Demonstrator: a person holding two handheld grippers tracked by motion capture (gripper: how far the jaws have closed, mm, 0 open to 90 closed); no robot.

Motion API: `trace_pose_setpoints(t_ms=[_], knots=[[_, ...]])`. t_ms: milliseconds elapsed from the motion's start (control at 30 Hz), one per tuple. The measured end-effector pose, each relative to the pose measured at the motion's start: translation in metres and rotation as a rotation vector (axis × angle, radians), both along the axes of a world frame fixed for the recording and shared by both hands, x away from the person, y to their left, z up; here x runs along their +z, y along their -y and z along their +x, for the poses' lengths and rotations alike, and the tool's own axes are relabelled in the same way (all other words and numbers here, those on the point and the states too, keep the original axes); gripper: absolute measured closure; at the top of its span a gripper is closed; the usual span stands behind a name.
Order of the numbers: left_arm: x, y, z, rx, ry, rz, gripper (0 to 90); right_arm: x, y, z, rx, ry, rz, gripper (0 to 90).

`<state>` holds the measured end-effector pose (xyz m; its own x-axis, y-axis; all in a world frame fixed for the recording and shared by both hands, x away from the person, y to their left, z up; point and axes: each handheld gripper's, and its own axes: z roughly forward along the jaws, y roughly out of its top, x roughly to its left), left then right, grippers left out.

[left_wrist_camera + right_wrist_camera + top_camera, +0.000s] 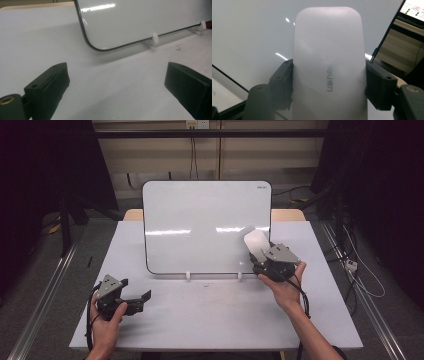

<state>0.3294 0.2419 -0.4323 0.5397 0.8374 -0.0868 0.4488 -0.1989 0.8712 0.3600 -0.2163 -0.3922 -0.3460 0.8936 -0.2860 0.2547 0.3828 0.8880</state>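
- Your right gripper (pixel 261 254) has both jaws clamped on the sides of a white eraser (pixel 328 62); it's gripped low, and most of it sticks out past the jaw tips.
- The eraser is up at the lower right part of the whiteboard (pixel 200 220); whether it touches the surface I can't tell.
- The whiteboard stands tilted back on small white feet (pixel 155 38) on the table (pixel 215 320), and its face looks clean.
- Likely step: wiping. Keep the eraser's flat face square to the whiteboard, press lightly, and sweep in straight passes.
- Don't push hard; the whiteboard probably tips or slides on those feet.
- Your left gripper (pixel 145 296) hangs low over the table at front left, jaws wide apart and holding nothing; use it to steady the whiteboard's edge if it shifts.
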Motion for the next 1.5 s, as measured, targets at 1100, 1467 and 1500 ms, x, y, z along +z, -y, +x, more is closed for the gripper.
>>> trace_pose_setpoints(t_ms=[1100,1467,1500], knots=[[0.001,0.001,0.000,0.010,0.002,0.006,5.5,-0.029,-0.022,0.017,-0.019,-0.027,-0.113,31.5],[0.001,0.001,-0.001,0.001,-0.001,0.005,5.5,-0.028,-0.022,0.018,-0.021,-0.046,-0.104,30.8],[0.000,0.001,-0.001,0.000,-0.002,0.004,5.5,-0.027,-0.022,0.018,-0.019,-0.049,-0.101,30.7]])
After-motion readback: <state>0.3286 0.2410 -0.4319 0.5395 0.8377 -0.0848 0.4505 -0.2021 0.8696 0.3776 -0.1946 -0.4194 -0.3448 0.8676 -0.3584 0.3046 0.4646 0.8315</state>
